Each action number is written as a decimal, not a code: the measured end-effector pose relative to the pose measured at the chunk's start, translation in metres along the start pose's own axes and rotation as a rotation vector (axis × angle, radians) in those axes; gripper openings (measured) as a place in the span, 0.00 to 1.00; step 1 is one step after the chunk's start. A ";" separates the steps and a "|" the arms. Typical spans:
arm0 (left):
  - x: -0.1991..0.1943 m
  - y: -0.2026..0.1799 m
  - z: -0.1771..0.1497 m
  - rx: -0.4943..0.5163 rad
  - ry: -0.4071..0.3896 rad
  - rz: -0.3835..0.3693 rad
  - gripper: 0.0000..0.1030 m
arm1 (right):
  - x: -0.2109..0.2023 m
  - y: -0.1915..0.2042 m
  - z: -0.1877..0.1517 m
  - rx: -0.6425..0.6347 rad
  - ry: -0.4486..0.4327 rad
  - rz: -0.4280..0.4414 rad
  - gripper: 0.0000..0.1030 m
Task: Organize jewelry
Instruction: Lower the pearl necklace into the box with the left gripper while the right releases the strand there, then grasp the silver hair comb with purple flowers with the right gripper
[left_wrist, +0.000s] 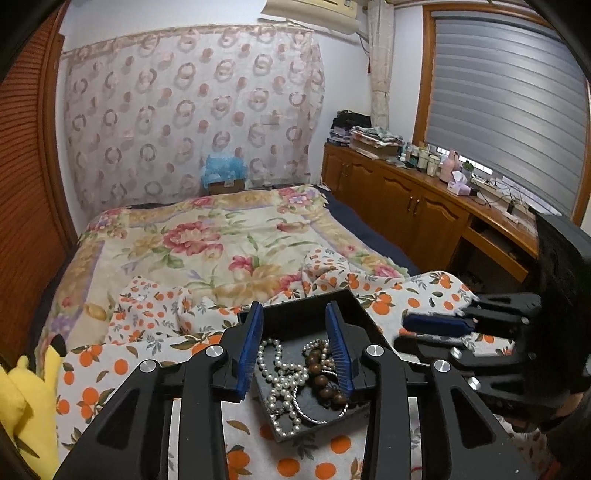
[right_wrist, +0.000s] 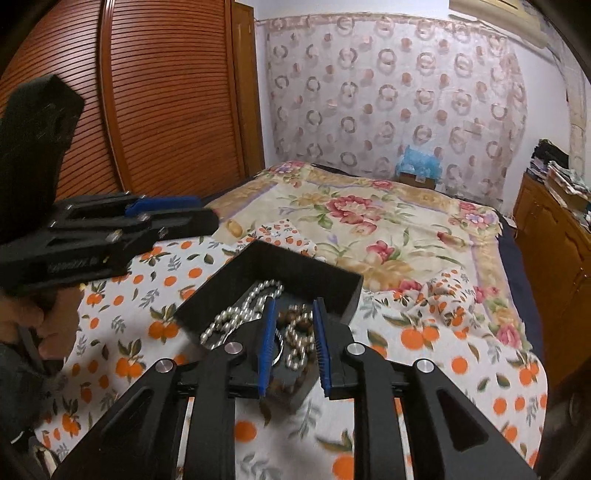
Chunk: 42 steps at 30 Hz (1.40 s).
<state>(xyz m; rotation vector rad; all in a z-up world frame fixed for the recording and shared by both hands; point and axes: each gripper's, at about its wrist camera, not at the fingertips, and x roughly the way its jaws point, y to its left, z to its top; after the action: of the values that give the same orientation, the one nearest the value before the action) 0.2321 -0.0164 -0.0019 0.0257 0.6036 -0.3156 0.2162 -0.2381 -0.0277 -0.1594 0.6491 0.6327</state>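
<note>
Left tool gapes above pearl necklace in black tray

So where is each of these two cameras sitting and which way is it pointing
Left wrist: rides the left gripper, facing the bed's far wall; open fingers frame the black tray of pearls; right gripper at right.
Right wrist: rides the right gripper, open over the tray; left gripper and hand at left.
Shared: tray, orange-print cloth, floral quilt.

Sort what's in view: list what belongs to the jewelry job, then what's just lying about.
Job: black tray, pearl necklace, brown bead bracelet, silver chain.

Lying about: yellow plush toy, blue bag, bottles, tissue box.
</note>
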 end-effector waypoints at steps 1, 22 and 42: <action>-0.002 -0.001 0.000 0.002 0.002 -0.001 0.34 | -0.004 0.001 -0.003 0.003 0.002 -0.001 0.22; -0.088 0.004 -0.107 -0.033 0.068 0.054 0.51 | -0.039 0.090 -0.105 -0.005 0.083 0.084 0.54; -0.097 -0.007 -0.165 -0.041 0.154 0.050 0.53 | -0.011 0.100 -0.117 0.022 0.197 0.085 0.72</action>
<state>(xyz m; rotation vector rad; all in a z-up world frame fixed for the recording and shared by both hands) 0.0631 0.0234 -0.0827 0.0256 0.7610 -0.2544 0.0903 -0.2018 -0.1083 -0.1760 0.8557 0.6967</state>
